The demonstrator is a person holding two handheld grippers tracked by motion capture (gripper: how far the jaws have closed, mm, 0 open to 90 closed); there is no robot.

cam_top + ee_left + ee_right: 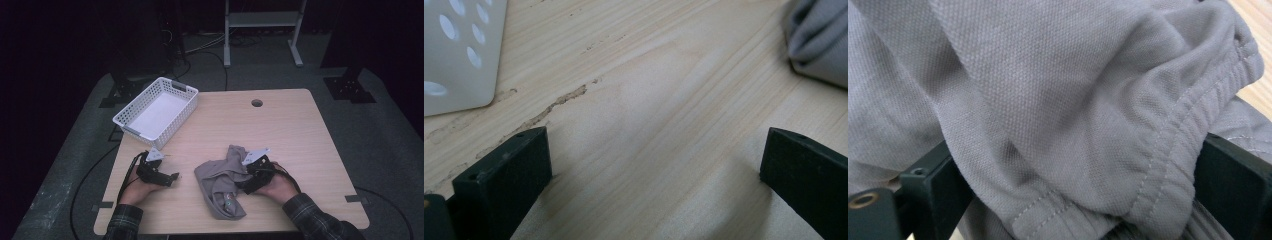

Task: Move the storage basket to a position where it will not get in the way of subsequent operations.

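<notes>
A crumpled grey garment (218, 181) lies on the wooden table (285, 135), near its front edge. My right gripper (246, 181) is pushed into the garment's right side. Its jaws stand wide apart with a bunched, stitched hem of the grey garment (1073, 100) between them, so it is open. My left gripper (174, 176) rests low over bare wood left of the garment, open, with nothing between its fingers (506, 175). A fold of the garment (819, 40) shows at the upper right of the left gripper view.
A white perforated basket (176, 121) sits empty at the table's back left corner, and its wall (459, 50) appears in the left gripper view. A cable hole (257, 103) is near the far edge. A metal stand (262, 20) is on the floor behind.
</notes>
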